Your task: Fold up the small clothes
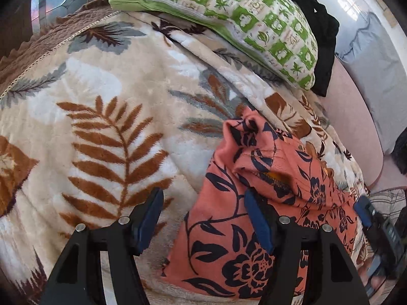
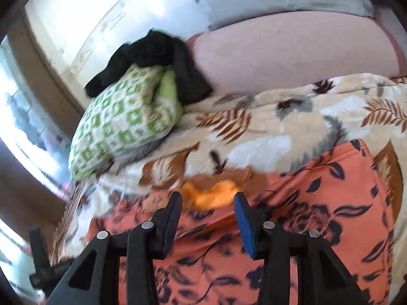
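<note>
A small coral garment with a dark floral print (image 1: 229,228) lies crumpled on a cream blanket with a leaf print (image 1: 101,117). Its upper part is bunched, and an orange lining shows in a fold (image 1: 277,176). My left gripper (image 1: 203,213) is open above the garment's left edge; its right finger (image 1: 259,223) is over the cloth. In the right wrist view the same garment (image 2: 318,218) fills the lower half and an orange patch (image 2: 211,197) shows. My right gripper (image 2: 208,216) is open just above it. The right gripper also shows at the left wrist view's right edge (image 1: 374,218).
A green-and-white pillow (image 1: 241,23) lies at the back of the bed with a black garment (image 1: 323,45) draped on it. Both show in the right wrist view, pillow (image 2: 122,124) and black garment (image 2: 157,58). A pink surface (image 2: 292,50) lies beyond the blanket.
</note>
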`<act>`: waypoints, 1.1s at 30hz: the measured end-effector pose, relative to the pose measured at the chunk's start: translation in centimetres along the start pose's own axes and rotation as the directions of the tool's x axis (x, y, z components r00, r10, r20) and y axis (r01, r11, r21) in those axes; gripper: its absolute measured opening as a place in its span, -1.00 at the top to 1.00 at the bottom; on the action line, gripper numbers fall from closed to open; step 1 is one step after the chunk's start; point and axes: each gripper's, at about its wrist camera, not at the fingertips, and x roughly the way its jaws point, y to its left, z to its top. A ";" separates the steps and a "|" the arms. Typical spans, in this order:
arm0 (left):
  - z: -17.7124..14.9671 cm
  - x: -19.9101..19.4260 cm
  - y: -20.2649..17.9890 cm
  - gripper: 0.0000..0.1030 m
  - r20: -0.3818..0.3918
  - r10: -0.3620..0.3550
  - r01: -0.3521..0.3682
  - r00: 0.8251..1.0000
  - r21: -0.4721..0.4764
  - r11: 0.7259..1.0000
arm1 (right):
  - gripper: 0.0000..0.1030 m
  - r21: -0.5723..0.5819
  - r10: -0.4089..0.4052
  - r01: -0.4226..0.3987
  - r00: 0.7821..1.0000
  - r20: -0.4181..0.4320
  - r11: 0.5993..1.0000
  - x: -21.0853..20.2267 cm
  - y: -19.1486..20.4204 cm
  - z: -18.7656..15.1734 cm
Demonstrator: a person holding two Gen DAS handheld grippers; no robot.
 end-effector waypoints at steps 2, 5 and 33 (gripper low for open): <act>-0.1 -0.5 0.7 -0.30 -0.008 0.011 -0.011 1.000 -0.015 1.000 | 0.12 -0.066 0.058 -0.065 0.993 -0.100 0.996 1.7 2.7 -2.6; -0.5 -0.5 0.9 -0.30 -0.025 0.040 -0.040 0.999 0.008 0.999 | 0.14 -0.155 0.057 -0.095 0.971 -0.233 0.983 5.7 6.1 -5.5; -4.3 2.9 -7.4 -0.89 -0.002 0.209 -0.191 0.978 0.397 0.898 | 0.20 0.232 -0.327 0.334 0.942 -0.071 0.914 -7.5 -12.4 -10.6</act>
